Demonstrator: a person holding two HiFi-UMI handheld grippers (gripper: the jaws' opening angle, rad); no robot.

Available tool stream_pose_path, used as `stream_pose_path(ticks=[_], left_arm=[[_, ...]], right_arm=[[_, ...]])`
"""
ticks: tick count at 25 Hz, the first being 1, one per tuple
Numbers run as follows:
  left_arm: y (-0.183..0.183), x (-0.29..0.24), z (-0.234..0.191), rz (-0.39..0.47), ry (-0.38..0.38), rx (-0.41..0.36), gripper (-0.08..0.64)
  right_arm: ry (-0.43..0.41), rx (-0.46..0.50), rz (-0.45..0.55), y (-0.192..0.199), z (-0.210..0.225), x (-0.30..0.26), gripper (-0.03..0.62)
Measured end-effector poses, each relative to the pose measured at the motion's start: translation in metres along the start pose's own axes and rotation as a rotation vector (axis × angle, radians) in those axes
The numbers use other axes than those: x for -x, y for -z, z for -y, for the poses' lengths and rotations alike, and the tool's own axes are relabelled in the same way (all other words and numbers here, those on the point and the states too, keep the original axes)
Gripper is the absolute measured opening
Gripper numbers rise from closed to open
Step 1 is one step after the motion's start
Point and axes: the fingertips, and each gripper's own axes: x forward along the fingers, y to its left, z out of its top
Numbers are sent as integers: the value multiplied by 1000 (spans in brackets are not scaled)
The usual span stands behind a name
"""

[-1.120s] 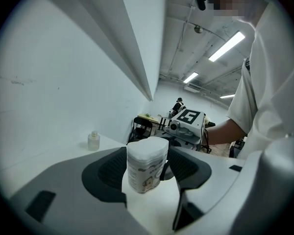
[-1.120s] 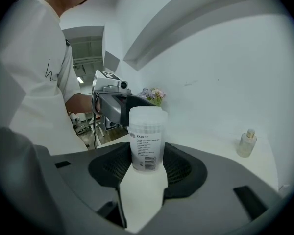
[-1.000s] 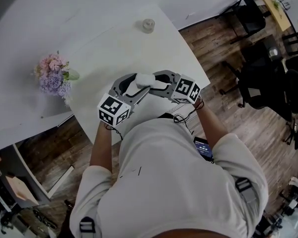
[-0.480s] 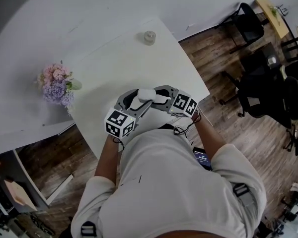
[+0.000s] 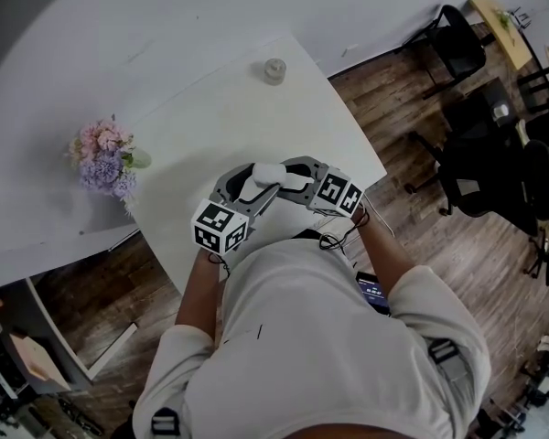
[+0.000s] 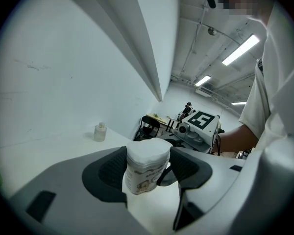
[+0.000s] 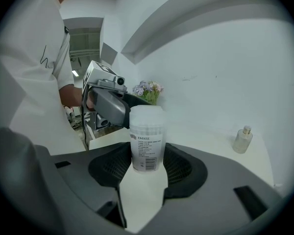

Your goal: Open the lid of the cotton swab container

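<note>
Closest is the person's white shirt (image 5: pixel 320 337). Just past it, both hands hold a gripper over the near edge of the white table (image 5: pixel 256 108). The cotton swab container (image 5: pixel 267 174) stands upright there, between the two grippers, with its lid (image 6: pixel 148 148) on.

The left gripper (image 6: pixel 148 155) has its two fingers closed on the container near the top, one on each side, by the lid. The right gripper (image 7: pixel 148 153) comes from the other side. Its fingers are wide apart but press on the lower part of the container.

Farther back on the table is a small bottle (image 5: pixel 273 70). Off to the left are pink and purple flowers (image 5: pixel 102 158). Black chairs (image 5: pixel 457 35) stand far away on the wood floor (image 5: pixel 412 218).
</note>
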Motion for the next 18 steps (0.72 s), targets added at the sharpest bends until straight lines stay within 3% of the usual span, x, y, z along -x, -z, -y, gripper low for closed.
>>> stream_pose_path(ticks=[14, 18], left_arm=[[0, 4, -5, 15, 33, 83, 285], [-2, 5, -6, 8, 25, 49, 288]], right_arm=[[16, 0, 4, -3, -2, -3, 201], [2, -28, 29, -4, -1, -5, 199]])
